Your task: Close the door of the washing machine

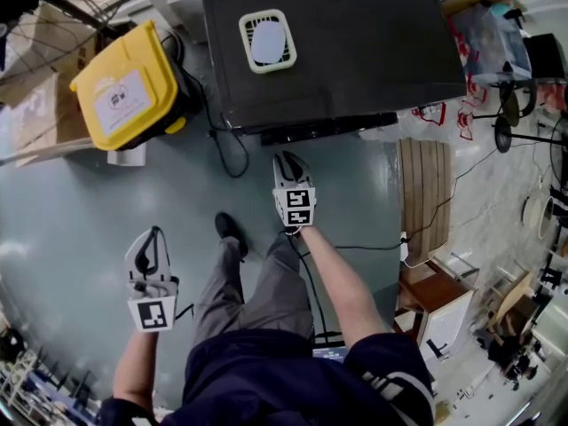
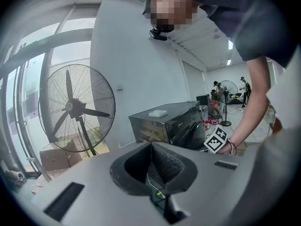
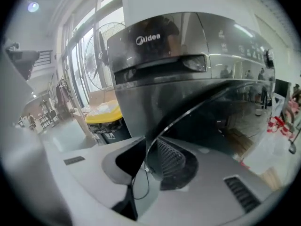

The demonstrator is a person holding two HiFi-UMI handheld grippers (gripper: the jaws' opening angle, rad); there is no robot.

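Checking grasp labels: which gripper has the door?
The right gripper: the door edge sits pinched between its jaws. The left gripper is shut on nothing, held clear of the washer.

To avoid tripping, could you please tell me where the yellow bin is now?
In the head view the yellow bin stands at upper left, just left of the washing machine.
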